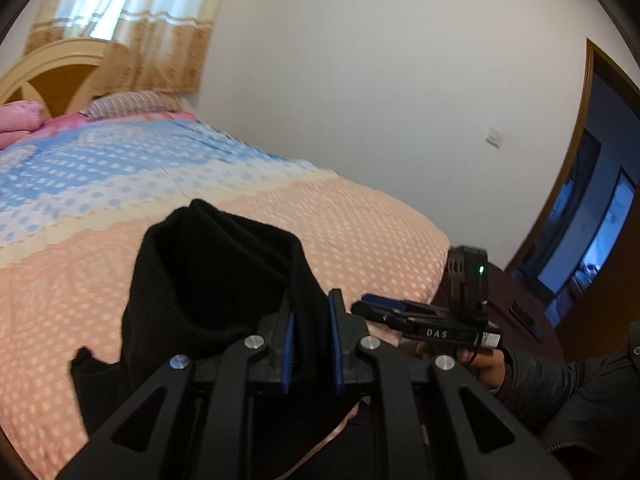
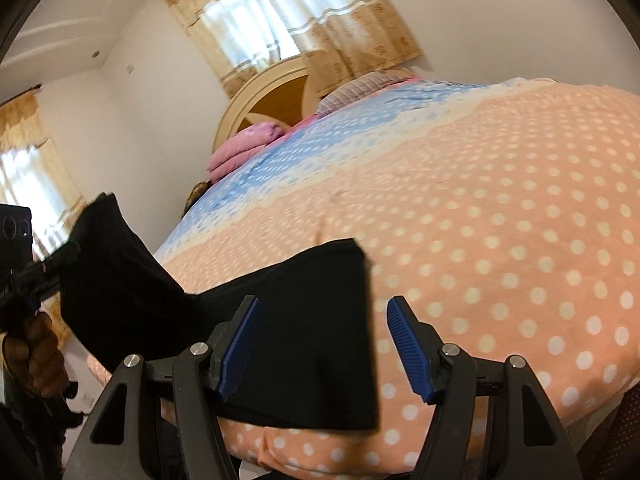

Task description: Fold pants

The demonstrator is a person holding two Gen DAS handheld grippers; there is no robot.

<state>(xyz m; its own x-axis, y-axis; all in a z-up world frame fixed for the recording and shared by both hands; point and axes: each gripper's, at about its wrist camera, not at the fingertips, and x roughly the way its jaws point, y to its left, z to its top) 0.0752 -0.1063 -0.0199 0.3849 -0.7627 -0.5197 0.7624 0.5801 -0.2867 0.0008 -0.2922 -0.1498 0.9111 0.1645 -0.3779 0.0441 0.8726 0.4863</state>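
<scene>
The black knit pants [image 1: 216,276] lie at the near edge of the bed, partly lifted. My left gripper [image 1: 312,340] is shut on a fold of the pants and holds one end raised; that raised end also shows at the left of the right wrist view [image 2: 116,276]. My right gripper [image 2: 324,344] is open, its blue pads [image 2: 412,348] either side of the edge of the flat part of the pants [image 2: 312,340], not gripping. The right gripper also shows in the left wrist view [image 1: 368,306], low beside the bed edge.
The bed has a pink and blue dotted quilt [image 2: 500,220] with a folded pink blanket [image 2: 240,152] and a pillow [image 1: 128,104] by the headboard. A dark doorway [image 1: 592,220] is at the right. Curtained windows [image 2: 288,20] are behind the bed.
</scene>
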